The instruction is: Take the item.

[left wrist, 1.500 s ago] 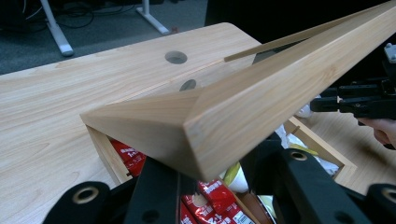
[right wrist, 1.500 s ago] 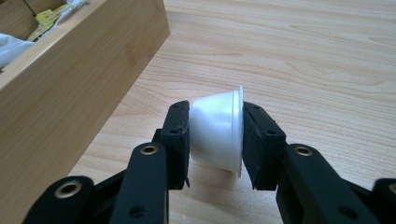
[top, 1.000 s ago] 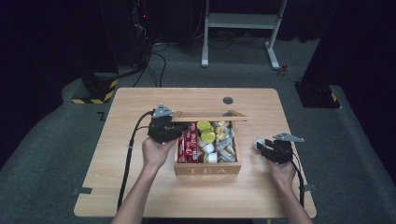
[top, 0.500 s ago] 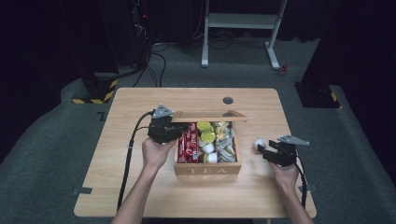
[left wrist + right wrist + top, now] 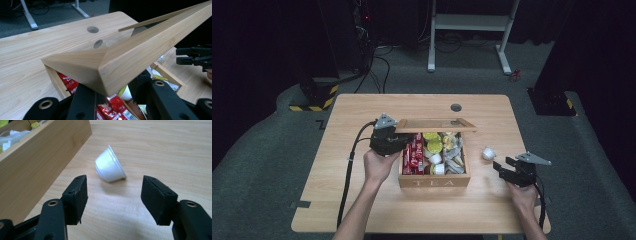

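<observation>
A wooden box marked TEA (image 5: pixel 434 181) stands at the middle of the table, and its glass-paned lid (image 5: pixel 437 125) is lifted. My left gripper (image 5: pixel 398 142) is shut on the lid's left corner and holds it up. In the left gripper view the lid (image 5: pixel 140 47) rises from between the jaws of the left gripper (image 5: pixel 112 92). A small white cup (image 5: pixel 488 153) lies on its side on the table, right of the box. My right gripper (image 5: pixel 501 167) is open just short of it; its jaws have just been opening. In the right gripper view the cup (image 5: pixel 110 167) lies beyond the right gripper (image 5: pixel 113 192), with nothing between the pads.
The box holds red sachets (image 5: pixel 413 155), yellow-topped cups (image 5: pixel 432 142) and white cups (image 5: pixel 437 169). Its side wall (image 5: pixel 37 157) stands close to the left of my right gripper. A round cable hole (image 5: pixel 456 107) sits near the table's far edge. Cables trail from both grippers.
My right gripper has opened, let go of the white cup and drawn back toward the near right. The cup stays on the table. The left gripper and lid have not moved.
</observation>
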{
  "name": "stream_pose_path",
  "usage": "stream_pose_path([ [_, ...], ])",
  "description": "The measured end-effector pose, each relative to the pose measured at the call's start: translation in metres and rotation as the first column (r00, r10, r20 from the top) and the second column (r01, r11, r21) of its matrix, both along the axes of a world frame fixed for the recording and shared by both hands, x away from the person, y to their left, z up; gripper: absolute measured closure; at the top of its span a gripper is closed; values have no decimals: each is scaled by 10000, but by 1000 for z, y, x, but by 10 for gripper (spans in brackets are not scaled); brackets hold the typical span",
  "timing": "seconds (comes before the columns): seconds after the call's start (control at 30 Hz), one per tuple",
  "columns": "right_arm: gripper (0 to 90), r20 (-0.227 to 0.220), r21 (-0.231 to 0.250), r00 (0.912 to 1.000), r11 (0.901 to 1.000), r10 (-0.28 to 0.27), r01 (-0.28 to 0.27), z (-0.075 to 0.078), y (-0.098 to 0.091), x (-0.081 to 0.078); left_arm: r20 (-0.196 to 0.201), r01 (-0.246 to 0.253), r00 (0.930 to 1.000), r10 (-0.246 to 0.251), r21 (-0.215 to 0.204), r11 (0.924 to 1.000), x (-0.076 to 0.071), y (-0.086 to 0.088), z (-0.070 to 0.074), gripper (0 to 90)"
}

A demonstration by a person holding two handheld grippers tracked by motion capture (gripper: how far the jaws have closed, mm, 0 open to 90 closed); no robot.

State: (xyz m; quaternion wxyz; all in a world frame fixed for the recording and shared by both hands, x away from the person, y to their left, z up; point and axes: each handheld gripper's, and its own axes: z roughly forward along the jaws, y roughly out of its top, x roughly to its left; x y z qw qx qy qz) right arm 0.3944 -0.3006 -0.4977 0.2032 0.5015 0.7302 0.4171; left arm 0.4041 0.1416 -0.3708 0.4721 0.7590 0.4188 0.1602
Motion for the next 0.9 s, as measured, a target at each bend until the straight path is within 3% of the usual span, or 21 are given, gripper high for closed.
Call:
stream_pose_path([
  [0.37, 382, -177, -35, 9998, 10000, -49, 48, -8, -5, -8, 19, 37, 10000, -37, 61, 10000, -3, 2, 1, 700],
  [0.5, 383, -267, -93, 9996, 9999, -71, 68, -11, -5, -6, -115, 102, 9999, -104, -179, 9998, 0, 4, 3, 700],
  [0.67, 382, -530, 2, 9983, 9997, -260, 260, -17, -5, -5, -109, 45, 9999, -45, -16, 10000, -1, 6, 4, 699],
  [0.77, 382, -572, -338, 9981, 9992, -240, 221, -23, -4, -6, -156, 65, 9999, -66, -58, 10000, -3, 5, 2, 699],
  [0.9, 386, -642, -387, 9971, 9985, -406, 382, -23, -4, -6, -184, 50, 9998, -51, -52, 10000, -3, 4, 2, 698],
])
